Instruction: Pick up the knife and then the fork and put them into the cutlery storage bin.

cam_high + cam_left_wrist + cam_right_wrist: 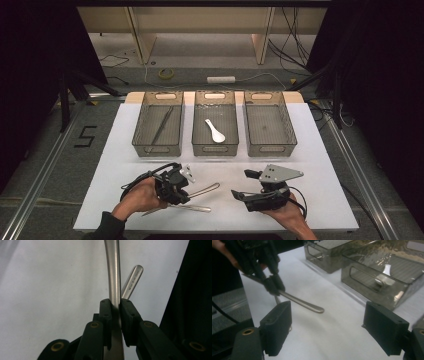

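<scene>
Steel, thin and polished, the utensil [113,270] clamped in the left claw [115,305] looks light and rigid but slippery, so I judge the flat of the handle near its middle to be the surest place to pinch, where the pads can bear on both faces. The left claw's jaws stand nearly together, clenched on that handle, which runs straight out ahead of the pads and curves away over the white table [310,150]. A second steel utensil [132,281] lies on the table just beyond and to one side of the claw, its handle end angled past the gripped one; whether the two touch is hard to tell. The right claw [337,327] is released, its jaws spread wide with nothing between them, facing the left claw across bare table. Ahead of both claws stand three smoky plastic bins [265,145], the left one holding a slim dark utensil [161,126], the middle one a white spoon [214,130]
</scene>
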The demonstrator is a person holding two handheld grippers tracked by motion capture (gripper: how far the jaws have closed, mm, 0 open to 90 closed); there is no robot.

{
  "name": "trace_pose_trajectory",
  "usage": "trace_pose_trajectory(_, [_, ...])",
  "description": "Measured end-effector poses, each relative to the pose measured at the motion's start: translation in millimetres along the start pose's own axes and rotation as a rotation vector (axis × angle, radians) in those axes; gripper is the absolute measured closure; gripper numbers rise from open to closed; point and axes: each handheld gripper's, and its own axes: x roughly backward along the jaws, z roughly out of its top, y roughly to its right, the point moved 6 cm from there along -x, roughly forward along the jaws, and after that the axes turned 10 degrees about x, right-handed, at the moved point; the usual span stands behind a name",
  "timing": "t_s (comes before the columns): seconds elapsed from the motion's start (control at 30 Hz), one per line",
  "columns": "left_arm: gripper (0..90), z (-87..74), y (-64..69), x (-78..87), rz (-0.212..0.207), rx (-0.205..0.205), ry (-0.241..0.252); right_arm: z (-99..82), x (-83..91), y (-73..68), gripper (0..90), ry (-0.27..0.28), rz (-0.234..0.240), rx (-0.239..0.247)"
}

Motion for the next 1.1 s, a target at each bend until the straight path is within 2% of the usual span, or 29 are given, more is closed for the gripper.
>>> trace_pose_trajectory(0.07, [79.6, 2.4, -0.8, -0.2, -0.005, 0.0, -0.009, 1.3, -3.4, -3.5, 23.6, -0.016, 0.0, 0.036])
trace_pose_trajectory(0.17, [79.6, 6.2, -1.2, -1.4, -0.009, -0.002, -0.017, 3.2, -7.7, -8.3, 23.4, -0.029, 0.013, 0.063])
trace_pose_trajectory(0.5, [79.6, 21.0, 8.7, -4.1, -0.034, -0.031, -0.029, 5.3, -22.9, -25.2, 22.6, -0.101, 0.037, 0.209])
trace_pose_trajectory(0.63, [79.6, 25.8, 12.4, -6.1, -0.042, -0.041, -0.038, 5.9, -27.7, -29.6, 22.9, -0.124, 0.045, 0.235])
trace_pose_trajectory(0.93, [79.7, 34.7, 19.1, -6.7, -0.058, -0.06, -0.046, 2.0, -42.4, -38.0, 26.0, -0.19, 0.033, 0.369])
trace_pose_trajectory(1.1, [79.6, 39.4, 22.1, -5.5, -0.069, -0.065, -0.045, 0.3, -50.8, -41.0, 28.8, -0.224, 0.029, 0.417])
